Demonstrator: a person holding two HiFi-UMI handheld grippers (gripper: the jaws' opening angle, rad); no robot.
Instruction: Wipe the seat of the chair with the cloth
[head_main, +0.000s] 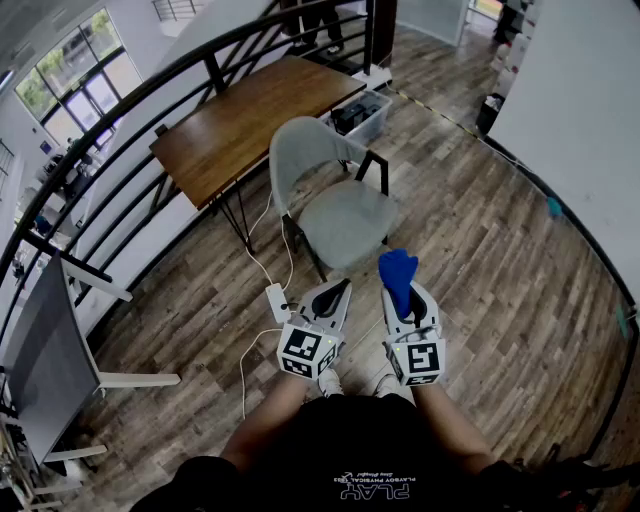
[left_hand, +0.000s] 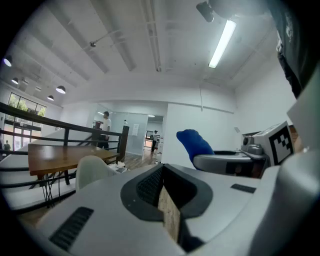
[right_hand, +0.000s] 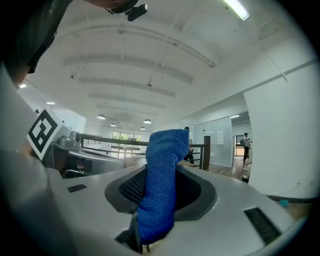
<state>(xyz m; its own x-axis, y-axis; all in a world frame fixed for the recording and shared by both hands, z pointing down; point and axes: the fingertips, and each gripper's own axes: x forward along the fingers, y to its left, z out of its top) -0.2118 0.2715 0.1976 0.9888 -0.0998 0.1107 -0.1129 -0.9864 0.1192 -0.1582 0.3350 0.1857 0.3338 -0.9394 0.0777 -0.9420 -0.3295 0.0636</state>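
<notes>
Gripping the blue cloth upright in the right tool, left tool closed empty, chair just ahead

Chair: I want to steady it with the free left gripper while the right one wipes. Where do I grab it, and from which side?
Take the backrest's top rim: it is a thin, upright shell edge that the left gripper could straddle once opened. Probably best to come down from above on the seat side, since the table stands close behind.

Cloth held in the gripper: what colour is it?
Blue. The cloth shows best in the right gripper view.
</notes>
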